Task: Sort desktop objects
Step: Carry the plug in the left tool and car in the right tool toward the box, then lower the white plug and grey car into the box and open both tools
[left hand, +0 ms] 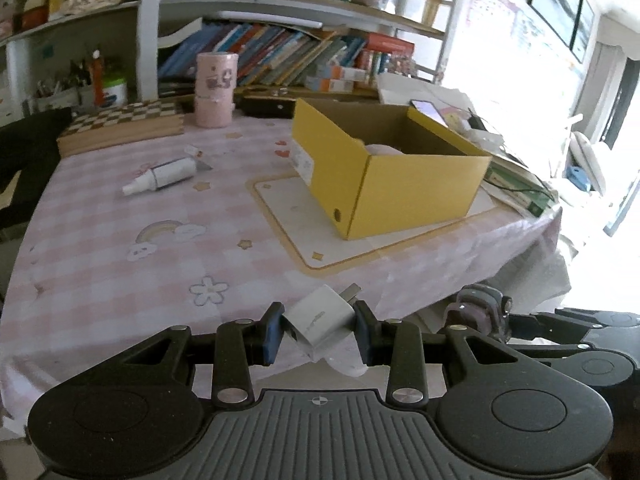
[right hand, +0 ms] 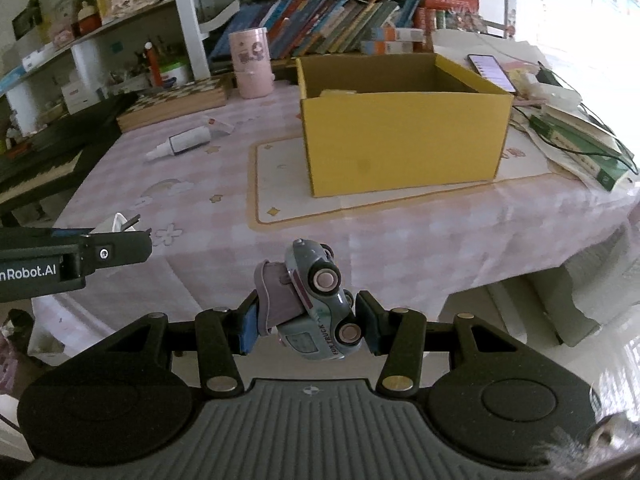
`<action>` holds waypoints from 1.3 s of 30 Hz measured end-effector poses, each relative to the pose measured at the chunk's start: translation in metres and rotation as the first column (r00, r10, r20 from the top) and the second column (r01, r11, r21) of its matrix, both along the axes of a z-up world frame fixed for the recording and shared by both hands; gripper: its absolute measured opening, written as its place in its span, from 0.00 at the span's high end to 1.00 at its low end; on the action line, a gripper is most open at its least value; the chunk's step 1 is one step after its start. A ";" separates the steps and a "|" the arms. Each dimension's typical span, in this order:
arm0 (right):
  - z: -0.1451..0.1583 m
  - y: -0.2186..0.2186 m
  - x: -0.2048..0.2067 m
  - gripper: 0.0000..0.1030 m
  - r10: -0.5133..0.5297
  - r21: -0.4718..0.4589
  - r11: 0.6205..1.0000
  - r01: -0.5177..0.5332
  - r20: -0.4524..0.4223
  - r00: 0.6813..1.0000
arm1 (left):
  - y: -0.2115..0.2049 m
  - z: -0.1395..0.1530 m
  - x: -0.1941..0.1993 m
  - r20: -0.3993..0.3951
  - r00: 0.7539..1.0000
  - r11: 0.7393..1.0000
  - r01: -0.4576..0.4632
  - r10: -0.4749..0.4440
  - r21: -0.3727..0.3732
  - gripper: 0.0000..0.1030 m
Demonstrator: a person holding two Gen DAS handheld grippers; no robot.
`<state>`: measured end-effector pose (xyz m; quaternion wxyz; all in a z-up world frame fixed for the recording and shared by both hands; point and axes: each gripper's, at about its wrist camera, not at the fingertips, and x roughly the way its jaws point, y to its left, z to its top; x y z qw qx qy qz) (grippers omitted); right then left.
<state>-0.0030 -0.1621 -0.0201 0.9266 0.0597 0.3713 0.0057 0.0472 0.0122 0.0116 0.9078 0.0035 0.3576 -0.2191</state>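
Note:
My left gripper (left hand: 319, 330) is shut on a white plug-in charger (left hand: 320, 318), prongs pointing up and away, above the near edge of the table. My right gripper (right hand: 306, 322) is shut on a grey-blue toy truck (right hand: 316, 300) with pink wheels, tipped on its side. The left gripper (right hand: 120, 246) with the charger (right hand: 116, 222) also shows at the left of the right wrist view. An open yellow cardboard box (left hand: 400, 184) (right hand: 404, 136) stands on a placemat farther back. A white spray bottle (left hand: 164, 176) (right hand: 180, 144) lies on the pink checked tablecloth to the left.
A pink cylindrical container (left hand: 216, 88) and a checkered board (left hand: 124, 120) stand at the back. Bookshelves rise behind the table. A phone (right hand: 492, 72), cables and green books (right hand: 580, 148) crowd the right side. The table's front edge (right hand: 400, 280) drops off just ahead of the grippers.

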 end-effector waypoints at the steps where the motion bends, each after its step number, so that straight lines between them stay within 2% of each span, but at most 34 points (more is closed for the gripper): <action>1: 0.000 -0.001 -0.001 0.55 -0.004 0.000 1.000 0.004 -0.002 1.000 | -0.001 0.000 -0.001 0.000 1.000 1.000 0.003 -0.003 -0.001 0.66; 9: 0.000 -0.004 -0.009 0.55 -0.008 -0.007 1.000 0.008 -0.015 1.000 | -0.011 0.000 -0.005 -0.006 0.999 0.999 0.036 -0.036 -0.005 0.66; 22: 0.000 -0.024 -0.023 0.55 -0.102 -0.002 0.995 0.102 -0.023 0.994 | -0.034 0.000 -0.005 0.002 0.991 0.991 0.133 -0.133 -0.001 0.66; 39: 0.005 -0.049 0.005 0.55 -0.105 -0.001 0.995 0.105 -0.009 0.994 | -0.061 0.010 0.021 0.041 0.990 0.990 0.138 -0.139 0.012 0.66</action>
